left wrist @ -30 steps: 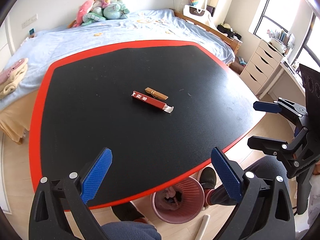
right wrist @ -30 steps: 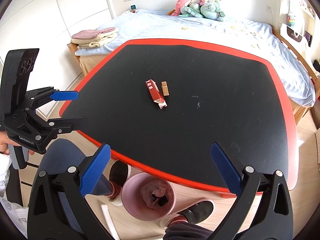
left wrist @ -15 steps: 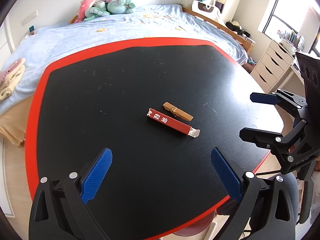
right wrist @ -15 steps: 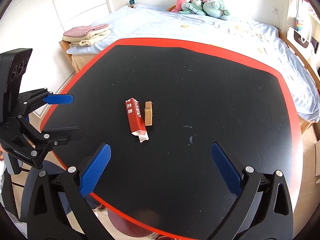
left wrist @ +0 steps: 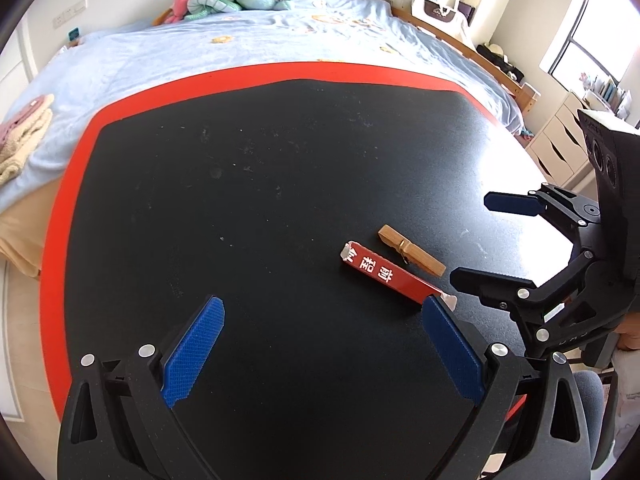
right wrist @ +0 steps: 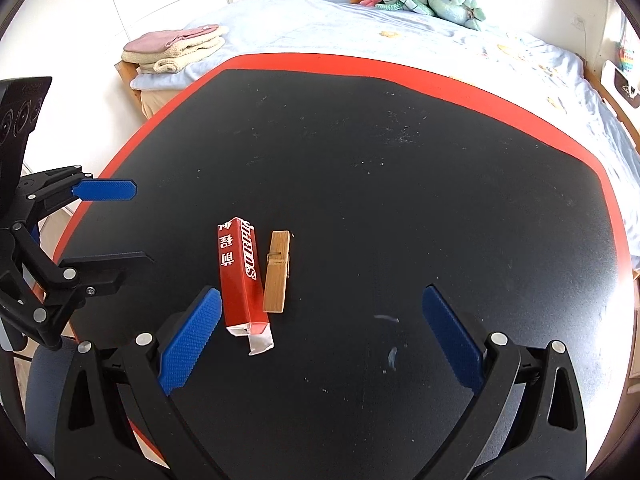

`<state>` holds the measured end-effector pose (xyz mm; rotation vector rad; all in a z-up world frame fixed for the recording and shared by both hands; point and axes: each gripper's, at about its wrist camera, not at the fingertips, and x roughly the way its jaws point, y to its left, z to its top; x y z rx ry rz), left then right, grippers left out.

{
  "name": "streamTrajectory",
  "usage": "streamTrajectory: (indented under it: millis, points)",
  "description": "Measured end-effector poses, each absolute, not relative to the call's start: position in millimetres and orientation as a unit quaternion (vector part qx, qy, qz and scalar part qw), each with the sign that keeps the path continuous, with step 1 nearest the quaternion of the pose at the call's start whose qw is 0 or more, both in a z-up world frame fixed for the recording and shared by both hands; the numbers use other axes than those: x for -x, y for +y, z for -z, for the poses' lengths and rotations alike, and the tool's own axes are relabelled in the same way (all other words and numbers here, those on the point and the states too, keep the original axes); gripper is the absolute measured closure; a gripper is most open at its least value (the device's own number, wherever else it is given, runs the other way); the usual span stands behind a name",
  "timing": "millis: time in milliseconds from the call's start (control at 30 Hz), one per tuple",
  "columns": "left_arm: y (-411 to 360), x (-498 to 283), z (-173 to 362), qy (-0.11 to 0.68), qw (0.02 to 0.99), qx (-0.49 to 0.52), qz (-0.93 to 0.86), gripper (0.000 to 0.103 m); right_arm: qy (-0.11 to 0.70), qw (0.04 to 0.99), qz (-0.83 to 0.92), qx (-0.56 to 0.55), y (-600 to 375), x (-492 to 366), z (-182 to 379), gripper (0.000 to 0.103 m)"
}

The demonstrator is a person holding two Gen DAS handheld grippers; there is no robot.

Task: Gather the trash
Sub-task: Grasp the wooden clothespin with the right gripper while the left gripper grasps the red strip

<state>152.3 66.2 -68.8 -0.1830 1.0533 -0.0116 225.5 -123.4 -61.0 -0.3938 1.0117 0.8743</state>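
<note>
A red box [right wrist: 240,276] and a wooden clothespin [right wrist: 277,271] lay side by side on the black table [right wrist: 400,200]. The left gripper [left wrist: 320,354] and right gripper [right wrist: 320,342] hovered over the table, both spread wide and holding nothing, the box near each.

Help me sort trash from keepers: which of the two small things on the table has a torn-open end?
The red box: white torn flaps stick out of its near end. The wooden clothespin beside it is intact, with its wire spring in place.
</note>
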Motion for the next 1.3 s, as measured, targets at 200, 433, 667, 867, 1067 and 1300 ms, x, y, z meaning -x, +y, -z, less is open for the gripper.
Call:
streamTrajectory:
  millis: [200,433,667,867,1067,1300]
  points:
    - [74.4,-157.4,73.3,0.505,0.858,0.097,-0.002,0.008,0.472,0.756,-0.411,0.193,-110.1,-233.0,72.9,0.016]
    - [78.3,-161.4,75.8,0.507,0.856,0.105,-0.008,0.008,0.473,0.746,-0.423,0.201,-101.1,-235.0,79.7,0.037]
    - [73.8,-166.7,75.9,0.508,0.855,0.107,-0.006,0.008,0.471,0.742,-0.429,0.210,-101.5,-233.4,82.1,0.057]
    - [66.3,-171.1,78.3,0.511,0.852,0.110,-0.001,0.008,0.464,0.741,-0.434,0.217,-103.3,-230.8,81.3,0.081]
    - [55.5,-178.2,85.7,0.520,0.846,0.115,0.002,0.008,0.464,0.746,-0.427,0.211,-108.0,-234.4,80.8,0.091]
    - [39.1,-189.4,97.5,0.528,0.842,0.115,-0.005,0.008,0.465,0.756,-0.414,0.203,-119.7,-240.8,80.8,0.091]
